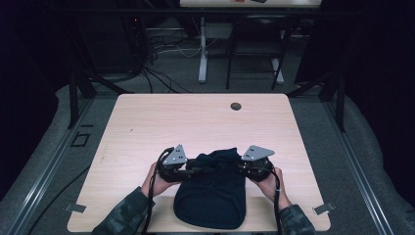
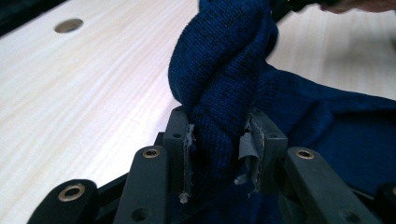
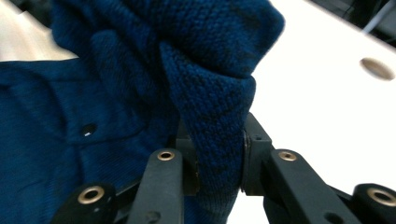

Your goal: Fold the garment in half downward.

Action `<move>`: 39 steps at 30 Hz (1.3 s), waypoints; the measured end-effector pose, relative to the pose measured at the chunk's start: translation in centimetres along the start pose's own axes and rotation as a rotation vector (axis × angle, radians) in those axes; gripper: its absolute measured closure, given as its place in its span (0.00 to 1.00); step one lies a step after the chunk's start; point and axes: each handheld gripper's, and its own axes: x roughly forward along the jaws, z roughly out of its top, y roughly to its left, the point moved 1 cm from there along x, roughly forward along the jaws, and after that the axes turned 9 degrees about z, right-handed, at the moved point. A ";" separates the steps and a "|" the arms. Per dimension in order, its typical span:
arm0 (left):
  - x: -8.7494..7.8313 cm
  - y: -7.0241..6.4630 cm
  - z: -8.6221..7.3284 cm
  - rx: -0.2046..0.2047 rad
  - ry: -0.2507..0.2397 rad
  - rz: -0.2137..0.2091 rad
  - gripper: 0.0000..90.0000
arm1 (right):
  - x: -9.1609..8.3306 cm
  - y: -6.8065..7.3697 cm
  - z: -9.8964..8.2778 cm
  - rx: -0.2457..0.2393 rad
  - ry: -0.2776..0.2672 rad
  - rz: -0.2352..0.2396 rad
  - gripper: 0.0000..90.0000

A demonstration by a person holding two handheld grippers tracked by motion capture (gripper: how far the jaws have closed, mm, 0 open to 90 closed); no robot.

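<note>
A dark blue knitted garment [image 1: 210, 196] lies at the near edge of the light wooden table [image 1: 195, 122], its far end bunched up between the two grippers. My left gripper [image 1: 195, 170] holds that end from the left and my right gripper [image 1: 239, 169] from the right, each with a hand behind it. In the left gripper view, the left gripper [image 2: 217, 135] is shut on a thick twisted fold of the garment [image 2: 224, 60]. The right gripper view has the right gripper [image 3: 219, 154] shut on another fold of the knit [image 3: 116, 93], which hangs over its jaws.
A round cable hole [image 1: 236, 106] sits near the table's far edge, with bare wood between it and the garment. Beyond the table stand a white table leg [image 1: 202, 54], dark frames and loose cables [image 1: 161, 73] on the floor.
</note>
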 end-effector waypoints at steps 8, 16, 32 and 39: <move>-0.3 0.0 -0.6 -0.032 -0.045 0.102 0.75 | 0.7 -0.6 1.6 -0.041 -0.045 -0.059 0.83; 0.0 -0.1 -1.1 -0.026 -0.024 0.086 0.74 | 0.1 -0.6 1.7 0.051 -0.044 0.104 0.51; 0.2 -0.9 -1.1 0.002 -0.011 0.069 0.69 | -1.8 0.2 -0.1 0.086 -0.004 0.131 0.48; 0.3 -1.3 -1.1 0.015 -0.002 0.047 0.70 | -2.7 0.9 -0.2 0.080 -0.063 0.108 0.49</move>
